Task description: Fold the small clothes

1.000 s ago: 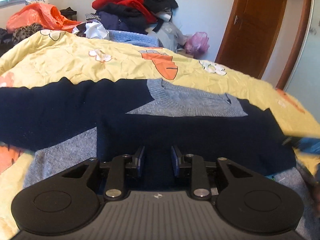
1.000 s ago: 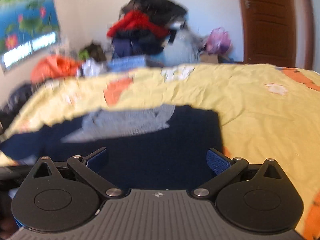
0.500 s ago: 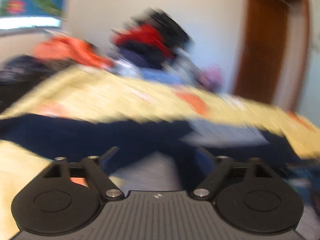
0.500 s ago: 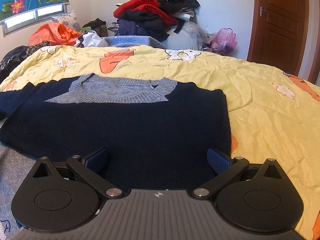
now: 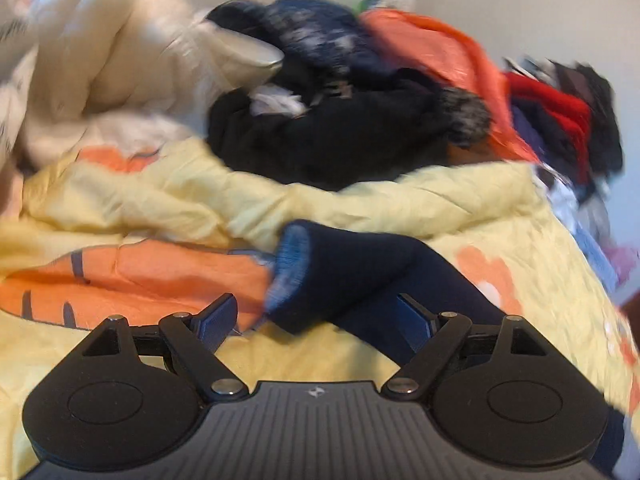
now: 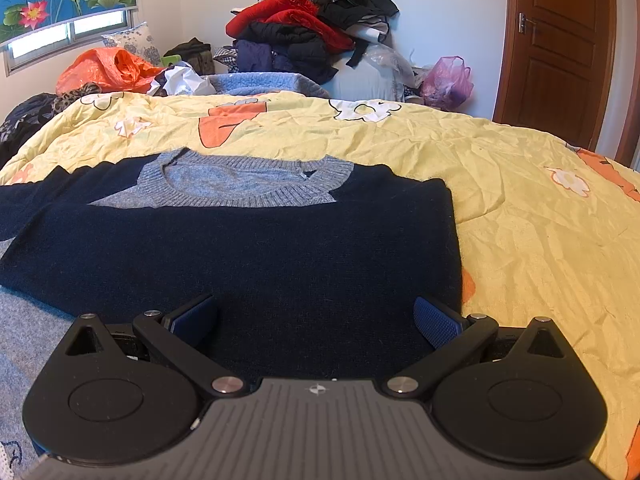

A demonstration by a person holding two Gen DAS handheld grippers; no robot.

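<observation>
Sweater half folded: one sleeve in, one left.
The right sleeve [image 6: 224,252] lies across the sweater [image 6: 256,280]; the left sleeve [image 5: 360,276] sprawls on the bed [image 6: 520,208]; both hand-held grippers, left [image 5: 316,320] and right [image 6: 316,320], gape wide, empty.

Your navy sweater [image 6: 248,256] with its grey-blue knit collar lies flat on the yellow quilt [image 6: 520,184], one sleeve folded across the chest. The other sleeve [image 5: 360,276] stretches out sideways, cuff open.

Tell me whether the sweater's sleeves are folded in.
One is: a navy sleeve lies across the sweater. The other stretches out on the quilt.
</observation>
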